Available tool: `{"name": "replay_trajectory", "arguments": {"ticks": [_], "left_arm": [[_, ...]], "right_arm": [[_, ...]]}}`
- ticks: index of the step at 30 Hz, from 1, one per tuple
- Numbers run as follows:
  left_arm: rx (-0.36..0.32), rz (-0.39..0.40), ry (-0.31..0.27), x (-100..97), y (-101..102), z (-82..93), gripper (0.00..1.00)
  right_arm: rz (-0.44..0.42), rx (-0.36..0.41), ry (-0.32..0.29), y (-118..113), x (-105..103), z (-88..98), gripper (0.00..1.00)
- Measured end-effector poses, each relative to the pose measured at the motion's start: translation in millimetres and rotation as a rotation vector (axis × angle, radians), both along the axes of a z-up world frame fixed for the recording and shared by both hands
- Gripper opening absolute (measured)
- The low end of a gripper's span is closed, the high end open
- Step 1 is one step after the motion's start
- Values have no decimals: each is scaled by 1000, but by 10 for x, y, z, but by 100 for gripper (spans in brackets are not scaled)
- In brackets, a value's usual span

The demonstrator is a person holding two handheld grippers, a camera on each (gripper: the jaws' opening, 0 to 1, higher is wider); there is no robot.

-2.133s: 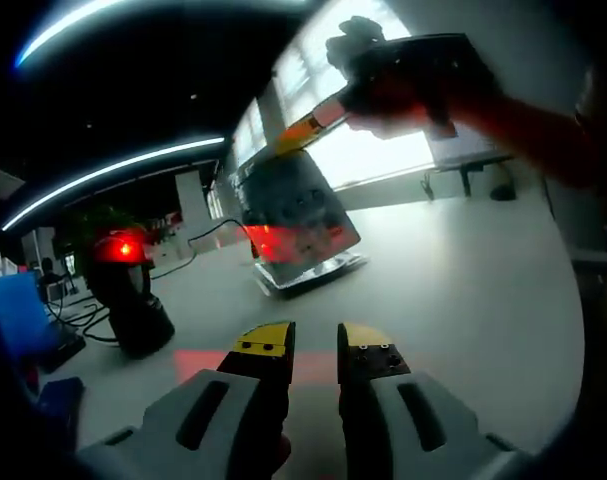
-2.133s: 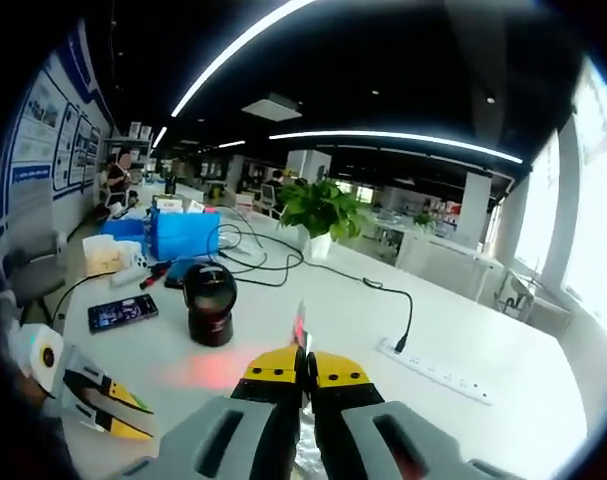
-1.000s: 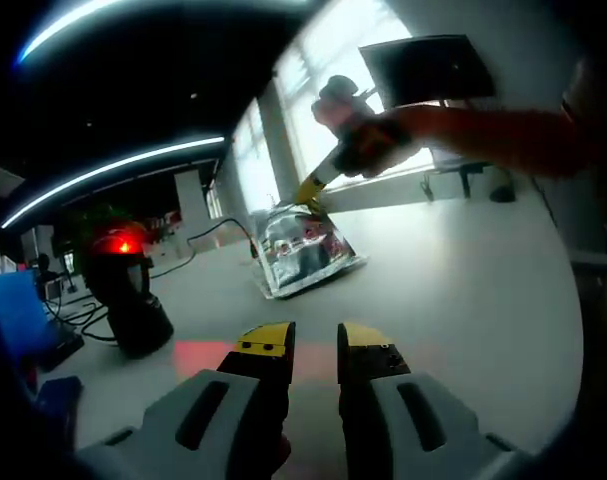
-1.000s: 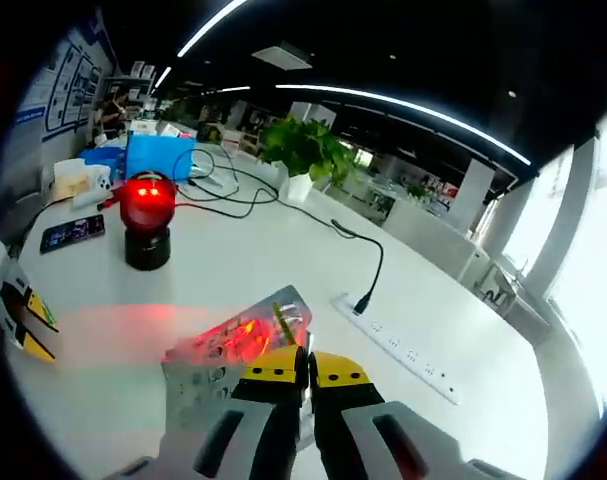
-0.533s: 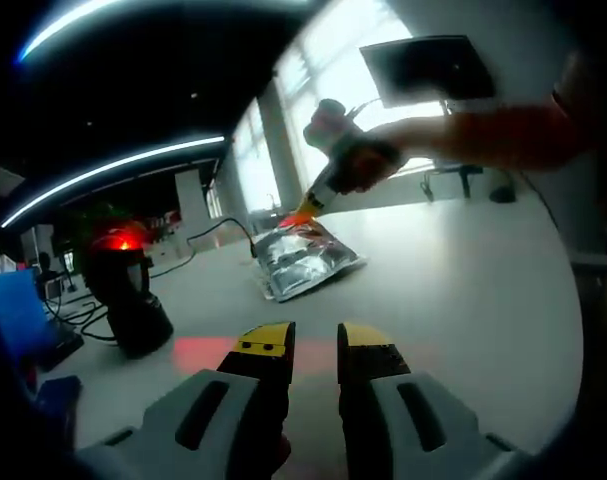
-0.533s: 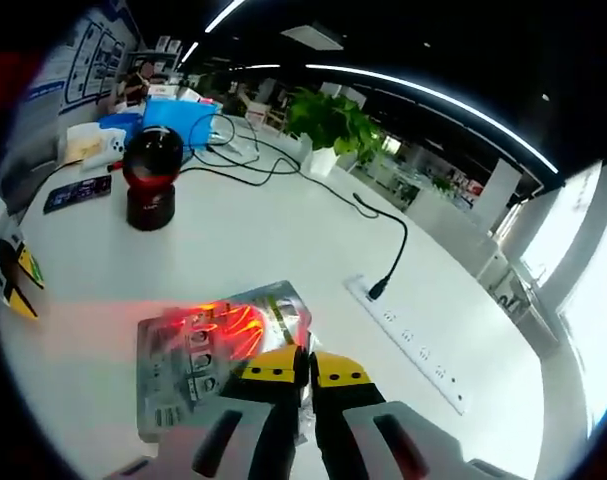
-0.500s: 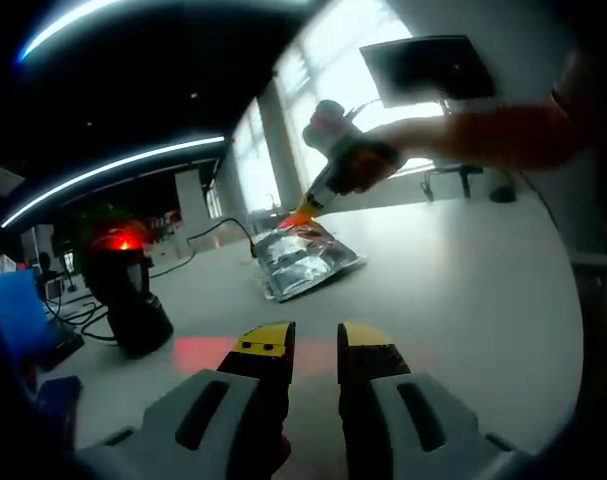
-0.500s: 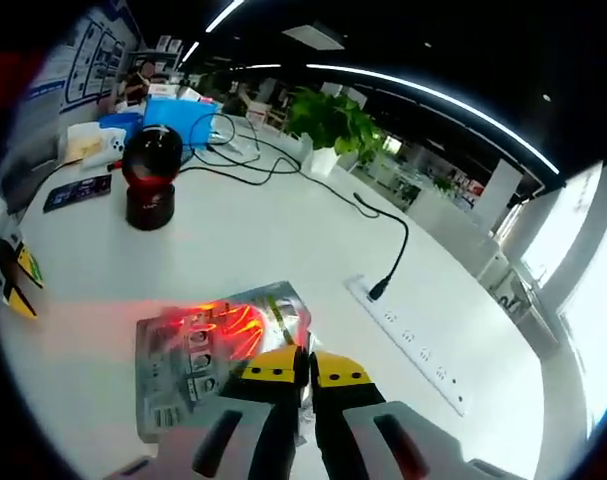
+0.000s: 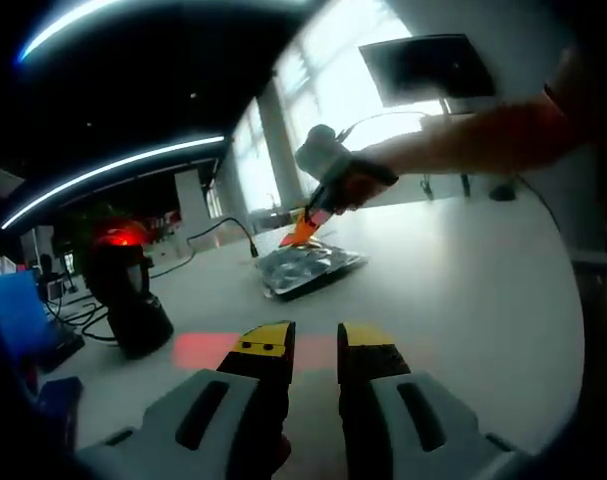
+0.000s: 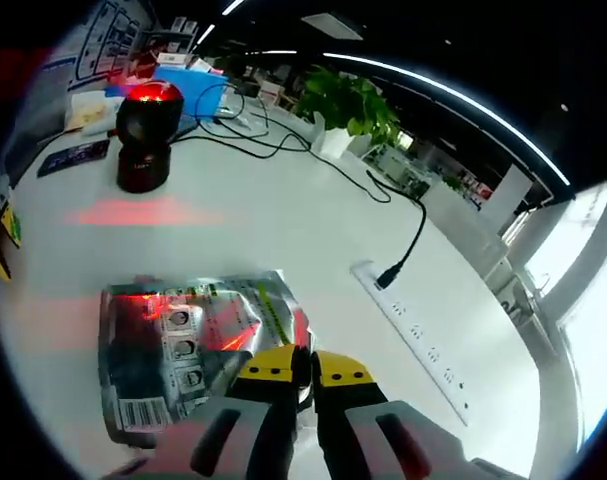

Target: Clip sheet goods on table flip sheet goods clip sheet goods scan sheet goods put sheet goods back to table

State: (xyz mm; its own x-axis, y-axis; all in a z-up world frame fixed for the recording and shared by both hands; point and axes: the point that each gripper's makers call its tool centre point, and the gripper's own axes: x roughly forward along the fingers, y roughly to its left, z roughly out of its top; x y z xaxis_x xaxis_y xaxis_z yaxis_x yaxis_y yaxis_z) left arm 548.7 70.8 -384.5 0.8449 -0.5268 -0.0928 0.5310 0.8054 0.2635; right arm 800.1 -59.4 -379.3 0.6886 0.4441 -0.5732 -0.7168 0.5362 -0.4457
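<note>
A flat silver foil pack (image 10: pixel 183 345) with a barcode lies on the white table (image 10: pixel 283 220), with red scanner light across it. My right gripper (image 10: pixel 305 362) is shut on the pack's near right edge. In the left gripper view the same pack (image 9: pixel 308 268) lies flat in the middle distance. There a hand holds the right gripper (image 9: pixel 305 232), whose orange tips touch the pack's far edge. My left gripper (image 9: pixel 316 345) hovers low over the table, its jaws a little apart with nothing between them. The black ball scanner (image 9: pixel 128 290) glows red to the left.
The scanner (image 10: pixel 143 125) stands at the far left of the table, a phone (image 10: pixel 73 158) beside it. A power strip (image 10: pixel 423 335) with a black cable runs along the right. A potted plant (image 10: pixel 348 105) and a blue box (image 10: pixel 188 85) stand further back.
The right gripper has come down and laid the pack flat on the table, where before it hung tilted. The left gripper has not moved.
</note>
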Motion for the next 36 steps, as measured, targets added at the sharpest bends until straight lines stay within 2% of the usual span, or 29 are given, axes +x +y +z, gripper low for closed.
{"name": "replay_trajectory", "arguments": {"ticks": [12, 18, 20, 24, 25, 30, 36], "left_arm": [[1, -2, -1, -7, -5, 2, 9], [3, -1, -1, -7, -6, -1, 9], [4, 0, -1, -5, -4, -1, 9], [18, 8, -3, 1, 2, -14, 9], [19, 7, -3, -1, -1, -16, 9], [16, 8, -2, 1, 6, -13, 9], [16, 8, -2, 2, 7, -14, 9]], "right_arm": [[-5, -55, -25, -39, 67, -164, 4], [-20, -49, -48, -71, 86, -158, 6], [-49, -34, -59, -108, 120, -123, 10], [-112, -11, -87, -228, 185, -28, 25], [-112, -3, -90, -243, 183, 0, 26], [-140, 26, -132, -351, 174, 123, 14], [-161, 50, -131, -465, 102, 140, 0]]}}
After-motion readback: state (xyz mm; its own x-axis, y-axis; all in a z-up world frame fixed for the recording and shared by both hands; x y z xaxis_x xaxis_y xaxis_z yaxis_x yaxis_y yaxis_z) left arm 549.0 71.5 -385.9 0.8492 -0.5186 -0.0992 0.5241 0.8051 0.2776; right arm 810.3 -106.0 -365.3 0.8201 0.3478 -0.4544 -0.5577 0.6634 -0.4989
